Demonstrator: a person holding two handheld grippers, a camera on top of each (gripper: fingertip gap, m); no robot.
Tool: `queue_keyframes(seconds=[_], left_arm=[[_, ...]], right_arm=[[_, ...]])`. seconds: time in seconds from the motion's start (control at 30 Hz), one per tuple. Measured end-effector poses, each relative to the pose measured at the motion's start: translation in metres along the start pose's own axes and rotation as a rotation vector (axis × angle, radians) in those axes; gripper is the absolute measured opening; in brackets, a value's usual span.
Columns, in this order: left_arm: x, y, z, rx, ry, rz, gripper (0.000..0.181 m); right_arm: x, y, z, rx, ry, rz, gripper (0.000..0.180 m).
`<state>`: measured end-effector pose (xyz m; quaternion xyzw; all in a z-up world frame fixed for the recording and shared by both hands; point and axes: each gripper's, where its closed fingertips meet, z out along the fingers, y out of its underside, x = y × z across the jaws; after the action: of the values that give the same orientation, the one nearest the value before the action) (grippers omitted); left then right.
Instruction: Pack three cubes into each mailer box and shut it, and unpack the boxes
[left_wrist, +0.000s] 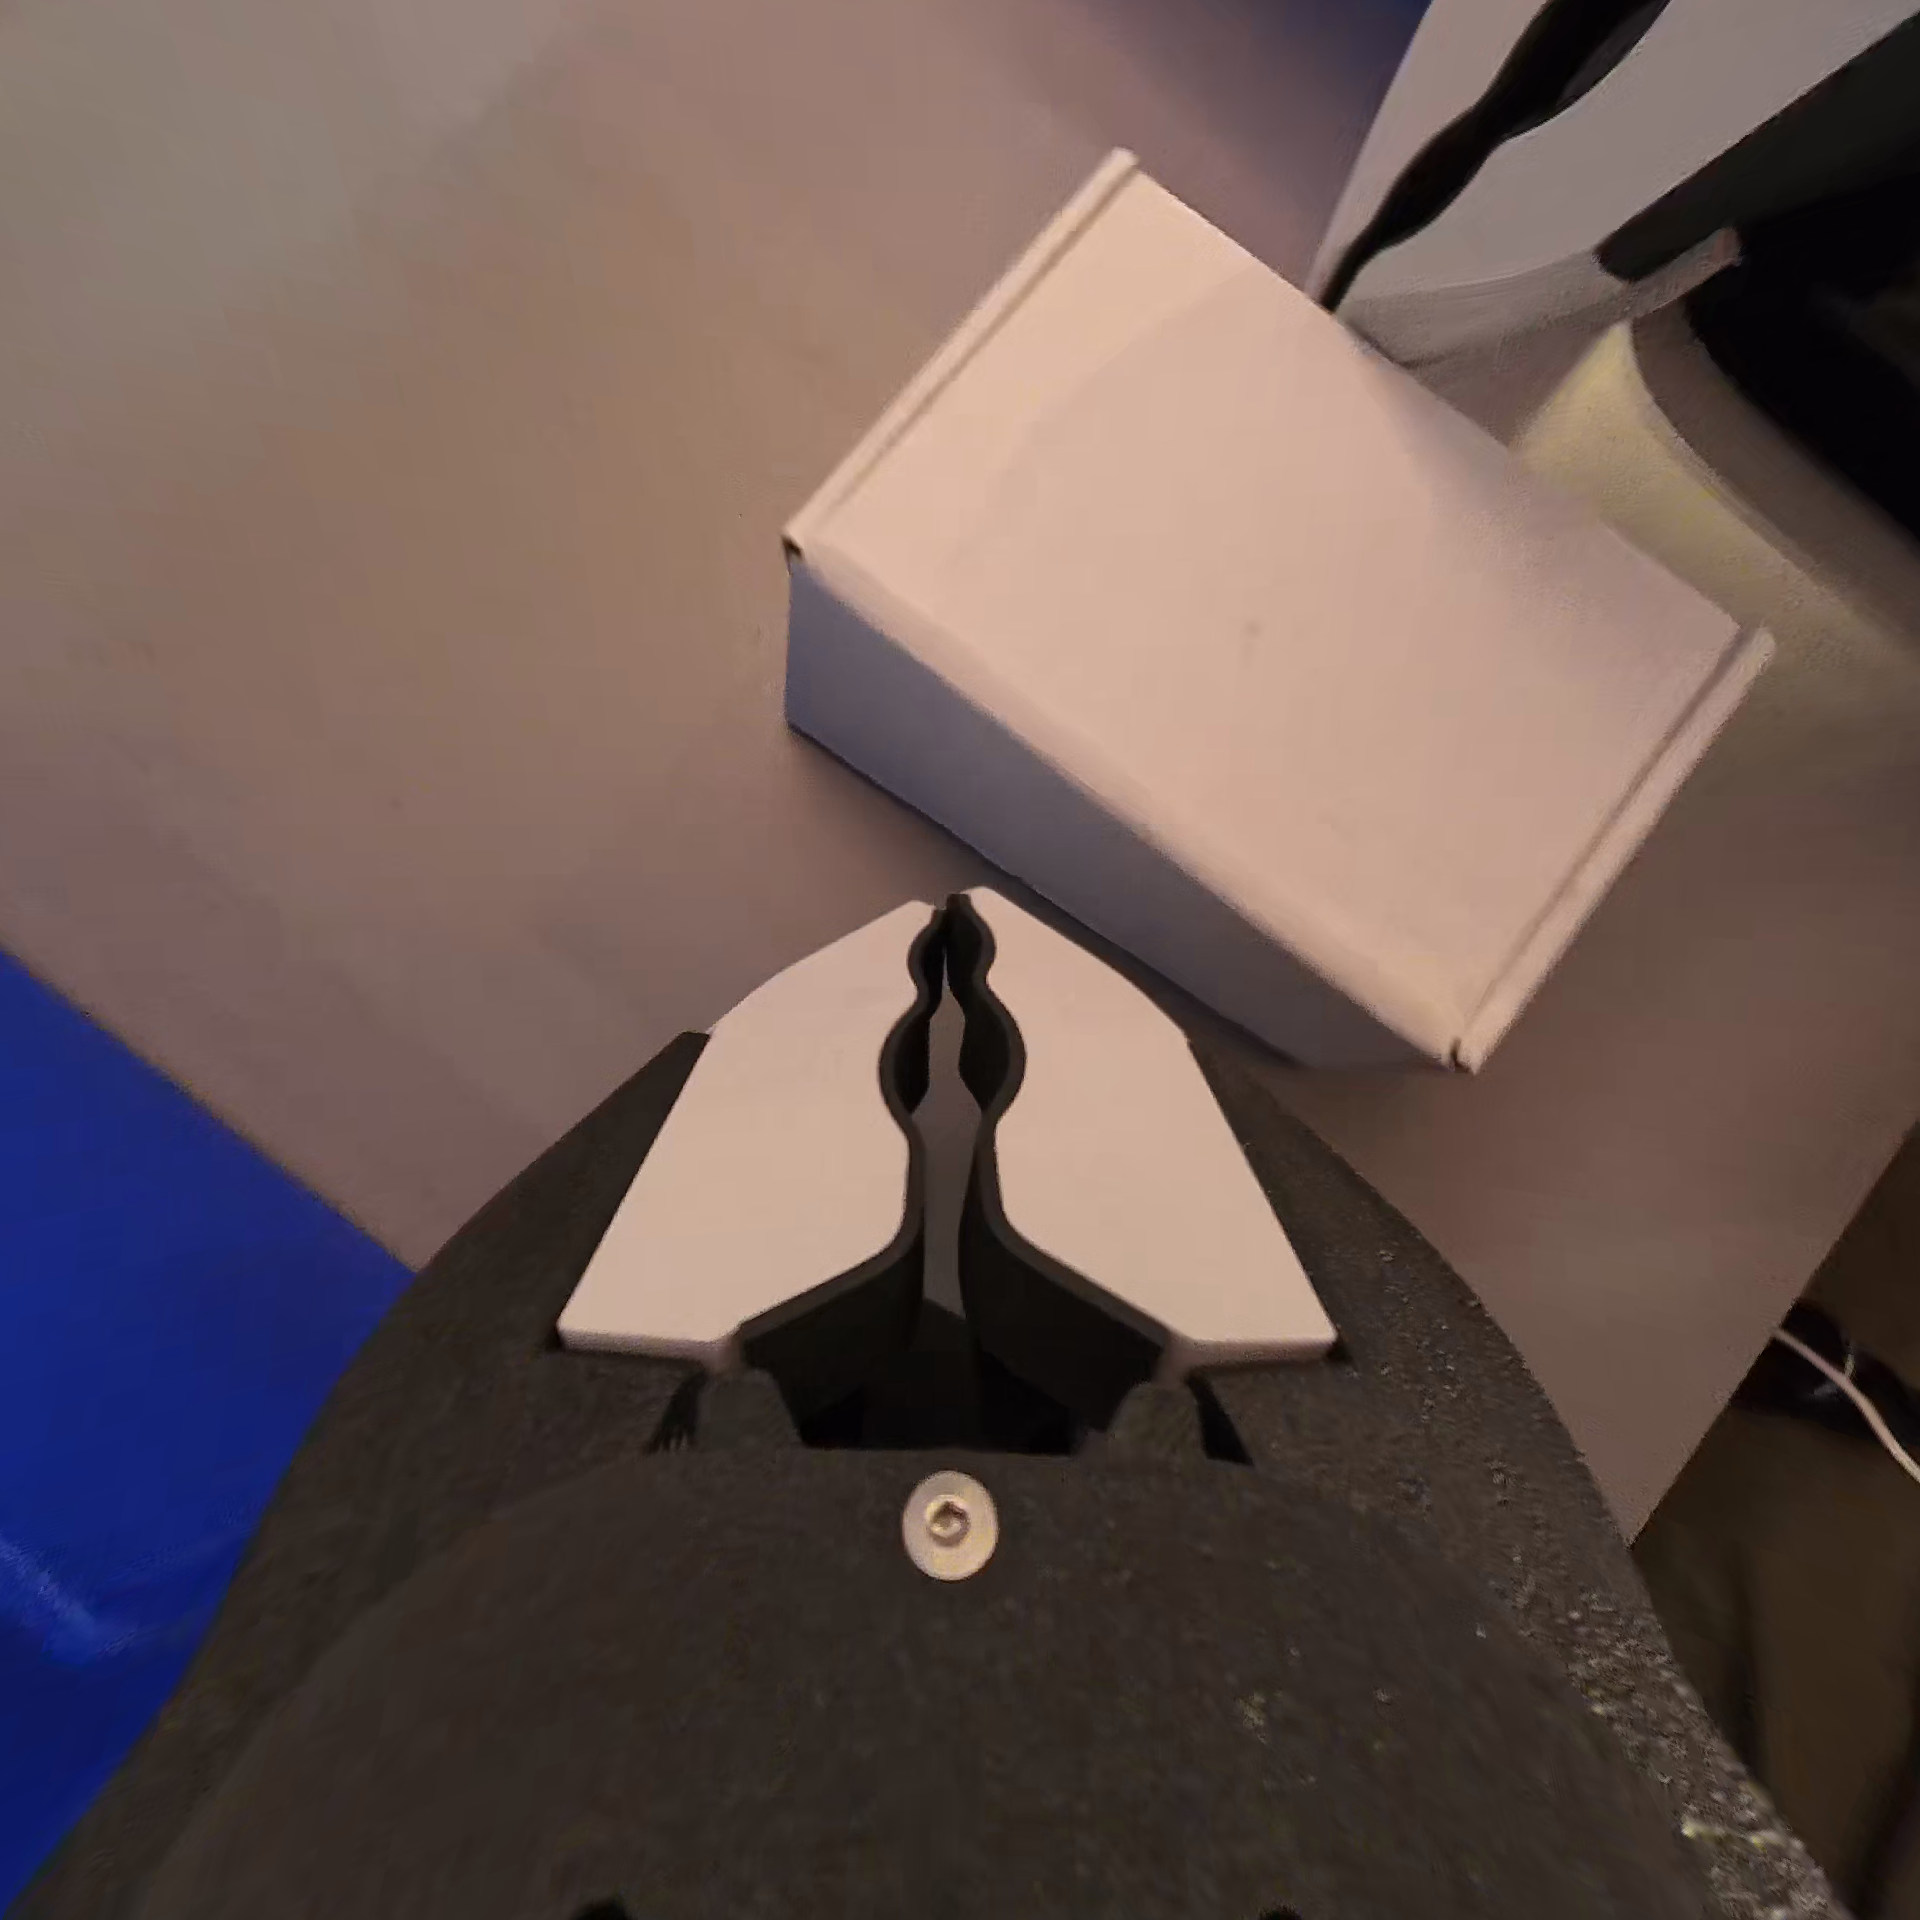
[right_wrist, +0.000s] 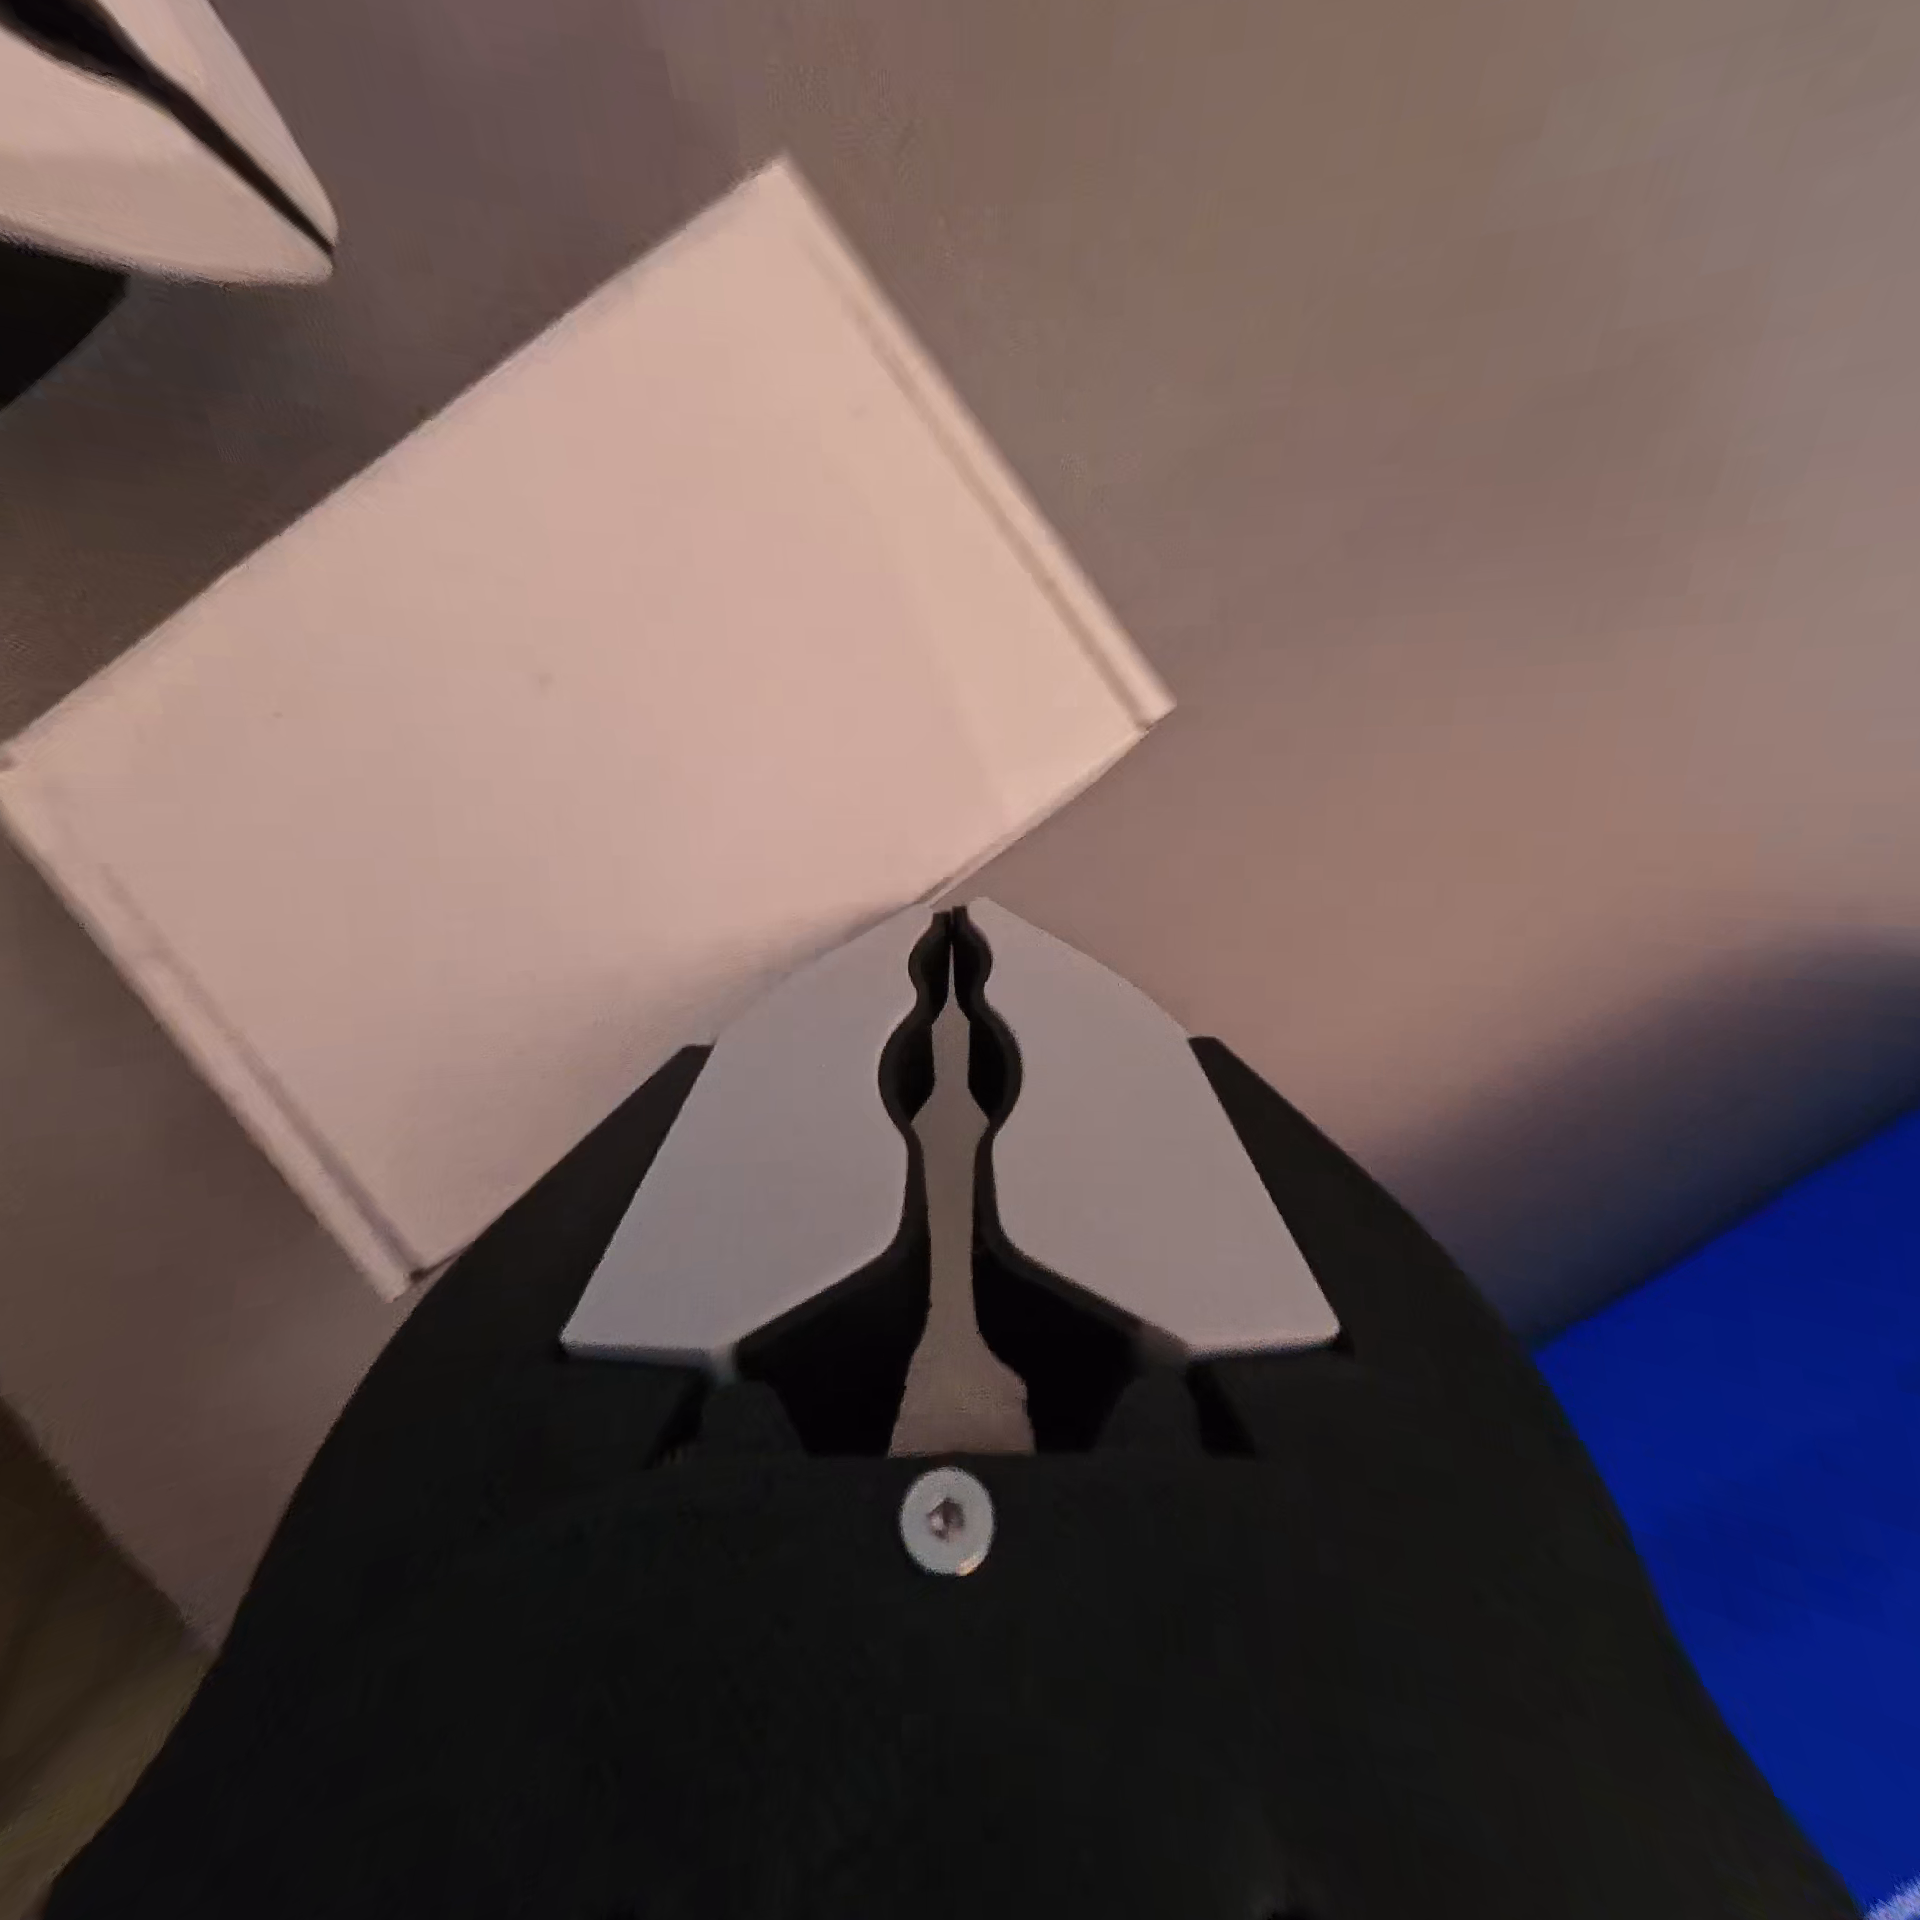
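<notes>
A white mailer box (left_wrist: 1226, 613) lies shut on the grey table, its lid flat. It also shows in the right wrist view (right_wrist: 582, 727). My left gripper (left_wrist: 951, 906) is shut and empty, its tips just off the box's near long side. My right gripper (right_wrist: 953, 914) is shut and empty, its tips at the box's near edge close to a corner. The right gripper also shows in the left wrist view (left_wrist: 1475, 166) beyond the box's far end. The left gripper shows in the right wrist view (right_wrist: 208, 145) at the top left. No cubes are in view.
The grey table (left_wrist: 416, 468) runs left of the box. A blue surface (left_wrist: 135, 1351) lies at the lower left of the left wrist view and at the lower right of the right wrist view (right_wrist: 1745, 1455). The table's edge (left_wrist: 1683, 1382), with a white cable below, is at the right. One gripper's finger ends stand about 15 cm off the other's.
</notes>
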<state>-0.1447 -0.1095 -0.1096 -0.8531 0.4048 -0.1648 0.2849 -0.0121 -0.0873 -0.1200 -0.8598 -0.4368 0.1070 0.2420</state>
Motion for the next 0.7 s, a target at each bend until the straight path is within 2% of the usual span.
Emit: queue_keyframes(seconds=[0.1,0.27,0.43,0.7], left_arm=[[-0.011,-0.006,0.022,-0.086,-0.005,0.01,0.0],[-0.031,0.001,0.044,-0.196,-0.083,0.083,0.0],[-0.034,0.0,0.053,-0.226,-0.054,0.218,0.0],[-0.03,-0.005,0.058,-0.201,-0.007,0.268,0.0]], right_arm=[[0.024,-0.008,0.011,-0.063,0.096,-0.127,0.004],[0.028,-0.01,0.03,-0.065,0.091,-0.269,0.002],[0.026,-0.012,0.035,-0.001,0.065,-0.381,0.001],[0.024,-0.014,0.037,0.056,0.042,-0.416,0.0]])
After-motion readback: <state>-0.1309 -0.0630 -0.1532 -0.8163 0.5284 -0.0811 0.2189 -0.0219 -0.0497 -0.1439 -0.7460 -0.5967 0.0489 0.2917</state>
